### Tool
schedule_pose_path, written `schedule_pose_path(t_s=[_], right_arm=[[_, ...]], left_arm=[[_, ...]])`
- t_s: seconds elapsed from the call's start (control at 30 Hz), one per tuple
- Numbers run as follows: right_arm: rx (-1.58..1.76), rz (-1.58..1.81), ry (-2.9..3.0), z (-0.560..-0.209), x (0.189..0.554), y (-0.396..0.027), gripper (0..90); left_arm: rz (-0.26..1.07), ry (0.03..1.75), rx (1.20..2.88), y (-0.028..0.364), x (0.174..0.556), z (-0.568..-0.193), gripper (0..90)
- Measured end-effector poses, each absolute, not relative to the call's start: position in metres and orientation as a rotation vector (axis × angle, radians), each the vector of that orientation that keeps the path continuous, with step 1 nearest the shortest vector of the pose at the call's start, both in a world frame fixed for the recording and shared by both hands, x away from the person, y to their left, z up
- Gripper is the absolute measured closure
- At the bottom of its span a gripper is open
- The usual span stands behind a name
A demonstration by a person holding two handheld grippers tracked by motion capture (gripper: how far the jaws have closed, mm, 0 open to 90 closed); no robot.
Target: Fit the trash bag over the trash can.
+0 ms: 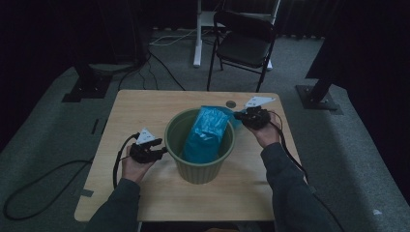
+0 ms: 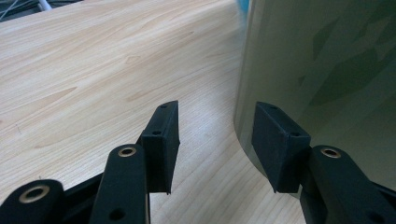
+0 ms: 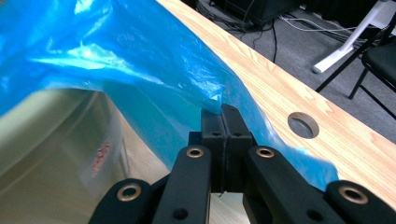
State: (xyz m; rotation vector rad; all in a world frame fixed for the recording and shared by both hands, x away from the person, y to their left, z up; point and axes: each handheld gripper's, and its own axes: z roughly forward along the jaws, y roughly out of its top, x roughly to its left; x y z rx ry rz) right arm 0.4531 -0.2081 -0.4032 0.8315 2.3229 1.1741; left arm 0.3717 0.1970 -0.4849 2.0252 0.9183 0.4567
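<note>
A green bin (image 1: 199, 166) stands in the middle of the wooden table (image 1: 145, 104), with a blue plastic bag (image 1: 207, 134) partly inside it and rising above the rim. My right gripper (image 1: 241, 117) is at the bin's far right rim, shut on the bag's edge; in the right gripper view its pads (image 3: 223, 122) pinch the blue film (image 3: 140, 70). My left gripper (image 1: 162, 151) sits at the bin's left side, open. In the left gripper view its jaws (image 2: 215, 140) stand apart, the right pad close against the bin's wall (image 2: 327, 70).
A round cable hole (image 1: 231, 104) lies in the table behind the bin. A black folding chair (image 1: 244, 43) and a white desk leg (image 1: 197, 34) stand beyond the table. Cables run on the grey floor at left.
</note>
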Motion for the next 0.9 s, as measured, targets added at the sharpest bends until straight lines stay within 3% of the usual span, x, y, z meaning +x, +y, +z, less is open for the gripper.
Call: schedule_pose_path(t_s=[0.47,0.9], right_arm=[[0.813,1.265,2.298,-0.375,0.414,-0.232,90.0],[0.702,1.367,2.302,-0.351,0.388,-0.223,90.0]], left_arm=[[0.458,0.902,2.015,0.193,0.370,-0.482,51.6],[0.451,0.888,2.004,0.189,0.369,-0.479,52.0]])
